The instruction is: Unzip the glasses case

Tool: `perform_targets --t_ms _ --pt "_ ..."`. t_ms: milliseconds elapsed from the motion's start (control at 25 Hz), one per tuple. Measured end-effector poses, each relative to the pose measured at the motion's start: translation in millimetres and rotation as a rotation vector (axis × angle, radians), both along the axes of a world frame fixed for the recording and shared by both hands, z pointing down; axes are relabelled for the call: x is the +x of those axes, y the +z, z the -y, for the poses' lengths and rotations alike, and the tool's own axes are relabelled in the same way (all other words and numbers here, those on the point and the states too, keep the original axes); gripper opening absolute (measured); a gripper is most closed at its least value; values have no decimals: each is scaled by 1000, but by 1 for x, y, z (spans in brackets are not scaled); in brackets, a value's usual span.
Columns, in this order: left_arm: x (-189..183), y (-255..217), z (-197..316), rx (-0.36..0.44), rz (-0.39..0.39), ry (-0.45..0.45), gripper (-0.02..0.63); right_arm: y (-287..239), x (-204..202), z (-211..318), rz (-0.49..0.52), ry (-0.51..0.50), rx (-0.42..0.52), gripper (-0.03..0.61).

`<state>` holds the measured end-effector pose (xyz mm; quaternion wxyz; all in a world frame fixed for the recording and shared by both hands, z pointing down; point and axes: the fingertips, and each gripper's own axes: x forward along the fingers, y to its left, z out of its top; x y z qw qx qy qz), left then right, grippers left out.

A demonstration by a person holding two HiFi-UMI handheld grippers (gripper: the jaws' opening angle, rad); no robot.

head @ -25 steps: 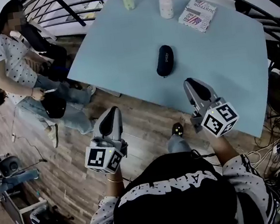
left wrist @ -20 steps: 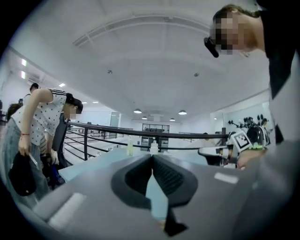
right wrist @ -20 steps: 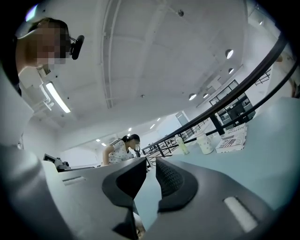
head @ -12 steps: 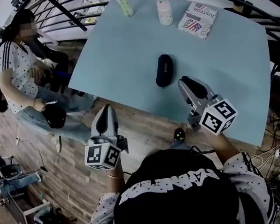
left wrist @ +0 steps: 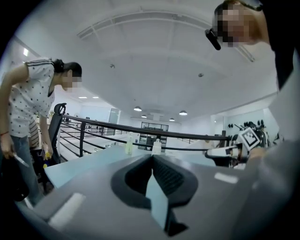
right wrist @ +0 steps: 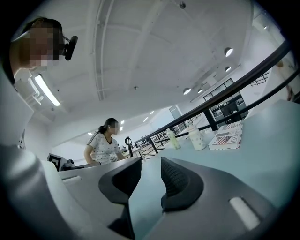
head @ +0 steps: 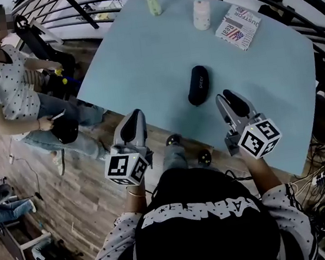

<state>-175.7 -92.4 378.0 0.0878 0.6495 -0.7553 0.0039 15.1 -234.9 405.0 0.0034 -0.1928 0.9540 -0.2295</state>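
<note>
Bystander first: a seated person (head: 8,87) at far left, well apart from the counter (head: 140,52) and no part of the job.

Next comes the left tool (head: 136,114), which has come forward over the last second and now reaches the counter's near edge, where before it hung over the floor. Its own view shows the left tool (left wrist: 152,157) with its tips met and nothing between them, so it is closed and empty.

Right of it, on the pale blue counter, lies the case (head: 198,85): dark, oval, lengthwise away from the wearer, near the front edge. It looks closed. The zip and its pull are too small to make out from the head view, and neither tool's view shows the case at all.

Just right of the case and a little nearer the wearer is the right tool (head: 230,96), closer to it than a second ago but not touching. Its jaws have just been opening: the right tool (right wrist: 149,180) shows a narrow gap between the pads with only counter behind, so it is part open and holds nothing.

Farther back stand a bottle (head: 152,0), a cup (head: 201,13) and a booklet (head: 238,26), untouched.

By my reading this is the approach, with unzipping not yet begun. The parting jaws suggest the right tool is readying to take the pull or the case, while the left would have to open before it could steady the case.
</note>
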Motion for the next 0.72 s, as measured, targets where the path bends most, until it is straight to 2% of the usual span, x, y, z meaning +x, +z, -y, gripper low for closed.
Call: perform_targets --t_ms 320,600,720 --pt "-42 3 66 -5 -29 171 0 21 -41 24 -82 113 -60 166" --pt "-51 27 105 -45 -68 319 0 64 -59 30 -186 216 -148 215" --pt "-54 35 116 -60 -83 360 0 85 -71 33 -237 243 -183 255"
